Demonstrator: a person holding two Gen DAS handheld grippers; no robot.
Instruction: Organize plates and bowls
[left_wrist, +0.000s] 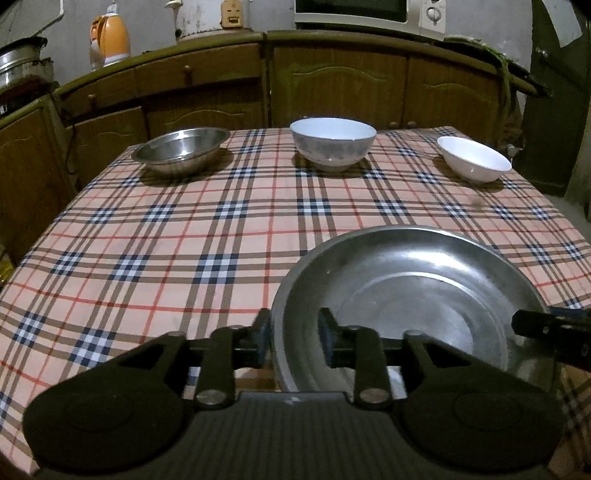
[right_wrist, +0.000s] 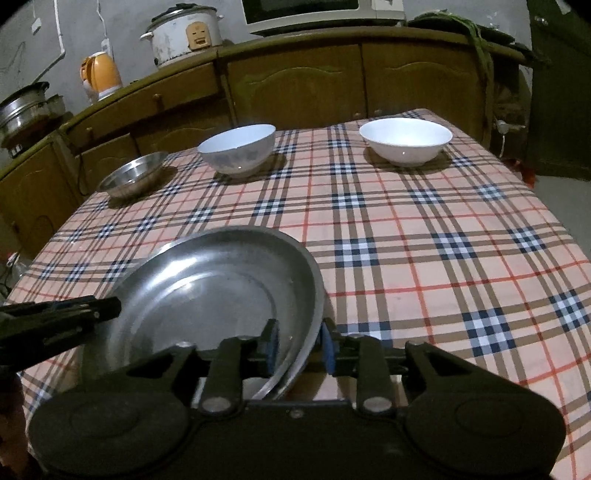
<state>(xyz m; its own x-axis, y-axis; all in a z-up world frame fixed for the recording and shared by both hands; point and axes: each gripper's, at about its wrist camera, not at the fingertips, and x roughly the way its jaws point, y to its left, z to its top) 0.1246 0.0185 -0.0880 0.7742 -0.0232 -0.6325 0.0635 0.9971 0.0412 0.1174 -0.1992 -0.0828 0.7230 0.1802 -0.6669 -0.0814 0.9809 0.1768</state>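
Your left gripper (left_wrist: 293, 341) straddles the near-left rim of the large steel plate (left_wrist: 417, 280), one finger outside and one inside; the jaws stand apart, with a gap showing on each side of the rim, so it isn't pinching. Your right gripper (right_wrist: 299, 341) does the same on the plate's opposite rim, at about 4 o'clock on the plate (right_wrist: 221, 284) in the right wrist view, its blue pads (right_wrist: 326, 345) close to the metal but apparently not pressing. I judge the two-sided straddle is there because a wide, shallow plate tips if carried by one edge.

The plate rests on the checked tablecloth (left_wrist: 147, 236) at the table's near edge, roughly 6 o'clock from the table's centre. Along the far edge sit three bowls, well apart: a steel bowl (left_wrist: 180, 149) at 11 o'clock, a patterned white bowl (left_wrist: 332, 142) at 12, and a plain white bowl (left_wrist: 474, 158) at 1. I'd say the bowls remain to be organized.
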